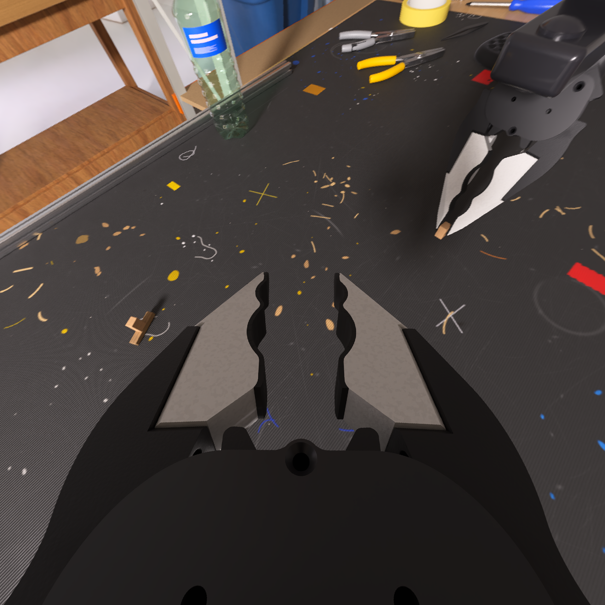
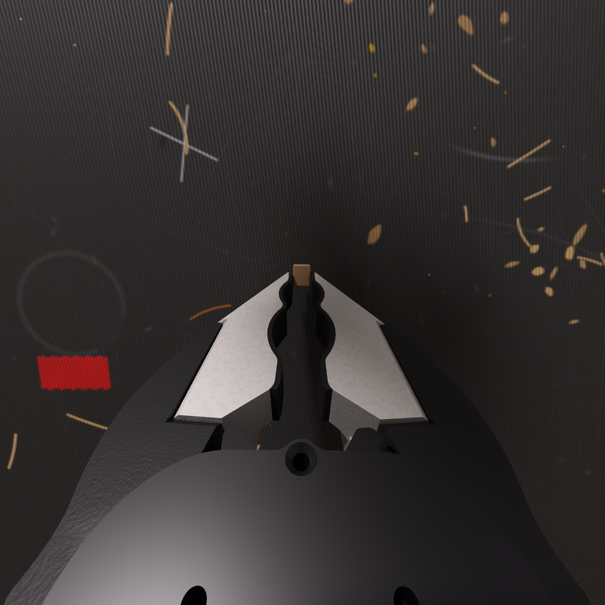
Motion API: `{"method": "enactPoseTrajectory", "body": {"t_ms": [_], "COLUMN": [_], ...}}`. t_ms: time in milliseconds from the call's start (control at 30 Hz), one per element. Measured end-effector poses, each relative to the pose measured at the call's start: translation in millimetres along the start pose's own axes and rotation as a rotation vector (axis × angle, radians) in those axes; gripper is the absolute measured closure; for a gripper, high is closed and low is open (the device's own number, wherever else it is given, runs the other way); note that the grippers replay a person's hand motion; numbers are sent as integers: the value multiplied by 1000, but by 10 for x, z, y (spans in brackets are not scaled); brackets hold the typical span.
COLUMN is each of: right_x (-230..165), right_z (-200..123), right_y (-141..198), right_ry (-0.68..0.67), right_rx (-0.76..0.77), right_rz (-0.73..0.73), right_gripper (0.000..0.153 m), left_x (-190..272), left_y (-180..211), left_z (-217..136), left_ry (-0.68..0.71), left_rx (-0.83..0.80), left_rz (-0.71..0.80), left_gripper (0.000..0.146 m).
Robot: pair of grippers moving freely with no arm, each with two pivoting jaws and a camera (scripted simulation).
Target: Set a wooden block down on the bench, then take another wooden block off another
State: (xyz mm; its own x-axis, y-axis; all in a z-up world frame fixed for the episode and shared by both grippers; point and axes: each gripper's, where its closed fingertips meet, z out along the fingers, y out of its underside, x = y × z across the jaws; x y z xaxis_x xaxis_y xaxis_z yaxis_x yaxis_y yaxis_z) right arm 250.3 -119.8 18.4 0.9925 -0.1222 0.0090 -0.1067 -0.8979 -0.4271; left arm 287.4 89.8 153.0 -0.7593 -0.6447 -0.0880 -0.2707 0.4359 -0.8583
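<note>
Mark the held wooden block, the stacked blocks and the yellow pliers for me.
held wooden block [image 2: 301,274]: right wrist view, end face poking past the fingertips.
stacked blocks [image 1: 139,327]: left wrist view, middle of the pair.
yellow pliers [image 1: 381,68]: left wrist view, between the handles.

The left claw [image 1: 301,278] hangs over the bench [image 1: 229,212] with nothing between its fingers. To its left, on the bench, lie two wooden blocks [image 1: 139,325], one resting across the other. Ahead and to its right, the right claw [image 1: 442,230] points down with a small block [image 1: 441,231] at its tips. Farther ahead to the left stands a bottle [image 1: 212,65]; ahead to the right lie two pliers [image 1: 393,64] and, behind them, a tape roll [image 1: 424,11].
</note>
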Motion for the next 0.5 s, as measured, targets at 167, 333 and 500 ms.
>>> {"method": "enactPoseTrajectory", "body": {"t_ms": [167,333,500], "right_x": [43,49,52], "right_z": [42,75,33], "right_y": [59,73,25], "right_ry": [10,1,-2], "right_rx": [-38,-44,16], "right_rz": [17,38,58], "right_gripper": [143,143,139], "left_x": [-14,-10,1], "left_y": [88,148,157], "left_z": [39,89,95], "left_ry": [8,11,33], "left_rx": [-28,-68,-72], "left_rz": [0,24,20], "left_gripper": [106,106,106]}}
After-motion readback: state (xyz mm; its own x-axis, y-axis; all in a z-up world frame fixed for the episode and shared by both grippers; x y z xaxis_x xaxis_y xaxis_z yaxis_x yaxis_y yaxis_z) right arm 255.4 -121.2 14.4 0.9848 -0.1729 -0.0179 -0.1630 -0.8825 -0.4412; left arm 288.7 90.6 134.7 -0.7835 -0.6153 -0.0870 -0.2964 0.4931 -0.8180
